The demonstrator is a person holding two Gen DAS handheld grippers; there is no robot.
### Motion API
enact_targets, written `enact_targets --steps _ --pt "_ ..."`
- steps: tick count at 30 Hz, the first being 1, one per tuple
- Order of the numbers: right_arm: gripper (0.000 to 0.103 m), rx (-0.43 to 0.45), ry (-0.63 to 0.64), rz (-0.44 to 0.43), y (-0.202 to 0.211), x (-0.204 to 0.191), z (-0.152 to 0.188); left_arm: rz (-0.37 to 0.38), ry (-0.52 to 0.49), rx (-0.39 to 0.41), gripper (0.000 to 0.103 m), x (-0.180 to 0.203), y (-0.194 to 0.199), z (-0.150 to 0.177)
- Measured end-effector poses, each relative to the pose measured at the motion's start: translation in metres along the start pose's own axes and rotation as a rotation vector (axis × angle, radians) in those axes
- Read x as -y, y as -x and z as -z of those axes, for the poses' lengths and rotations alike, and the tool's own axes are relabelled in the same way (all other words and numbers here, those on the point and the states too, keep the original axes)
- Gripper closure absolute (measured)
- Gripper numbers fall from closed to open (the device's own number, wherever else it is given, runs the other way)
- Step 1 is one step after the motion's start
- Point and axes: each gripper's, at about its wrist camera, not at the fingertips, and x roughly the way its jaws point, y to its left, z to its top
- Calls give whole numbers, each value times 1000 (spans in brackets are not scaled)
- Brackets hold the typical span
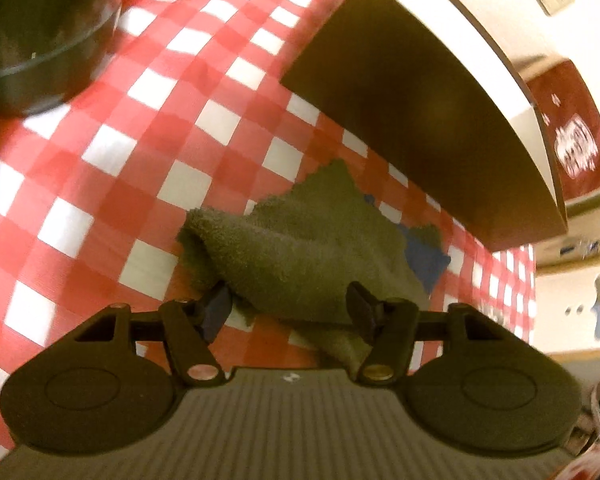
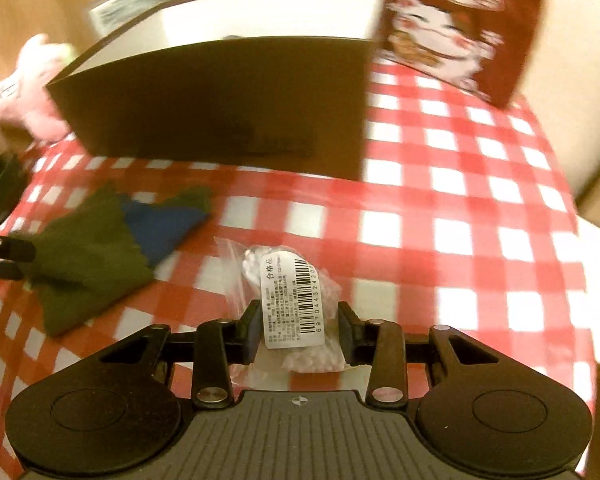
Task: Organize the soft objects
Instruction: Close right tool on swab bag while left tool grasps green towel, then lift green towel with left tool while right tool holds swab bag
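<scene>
Left wrist view: my left gripper [image 1: 290,308] hangs over the green cloth [image 1: 300,248] crumpled on the checked tabletop [image 1: 140,128], its jaws spread on either side of the near fold. The left pad looks to touch the cloth's edge and the right one lies against it, but I cannot tell whether they press; I read it as not yet clenched. A blue cloth [image 1: 424,256] peeks out from under the green one at three o'clock. The dark box [image 1: 400,104] stands open beyond at one o'clock, a dark round container [image 1: 40,40] at ten. The cloth should be light, limp and easy to bunch, so I would pinch a thick fold rather than a single edge.

Right wrist view: my right gripper [image 2: 299,326] straddles a clear plastic bag [image 2: 296,308] bearing a white barcode label, pale soft pieces inside. The jaws stand close to both sides of the bag; whether they bite I cannot tell. I judge it light, squashy and slick-skinned, best taken across its filled middle. Both cloths lie at nine o'clock, a pink plush toy [image 2: 28,88] at ten, a red patterned bag [image 2: 460,24] at one.
</scene>
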Motion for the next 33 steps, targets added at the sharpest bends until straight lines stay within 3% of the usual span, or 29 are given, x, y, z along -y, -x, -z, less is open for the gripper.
enact_targets --steps 1,2,3,5,9,13,16,19,24,28,33 --pt "64 1 -13 10 2 4 1 -5 5 2 50 0 -2 -1" --pt "64 2 -26 21 4 8 2 -13 -3 12 57 2 -2 -2" --pt "64 2 -38 30 6 12 3 -29 -21 21 73 5 -2 -3" --pt "64 6 -63 42 10 21 6 -47 -69 22 91 11 -3 -6" --pt "64 16 -91 56 20 28 10 -122 -270 82 98 40 3 -10" --pt "64 22 -101 57 25 29 14 -196 -570 179 99 87 12 3" --pt "64 24 -108 57 27 30 17 -200 -761 215 99 118 12 23" --pt "64 27 -113 57 29 31 18 -175 -877 201 99 135 4 43" --pt "64 25 -118 59 31 33 20 -123 -909 119 97 147 -19 58" --pt "64 21 -121 57 33 33 23 -111 -871 85 89 150 -39 54" --pt "64 19 -123 47 35 32 25 -65 -878 76 60 148 -33 62"
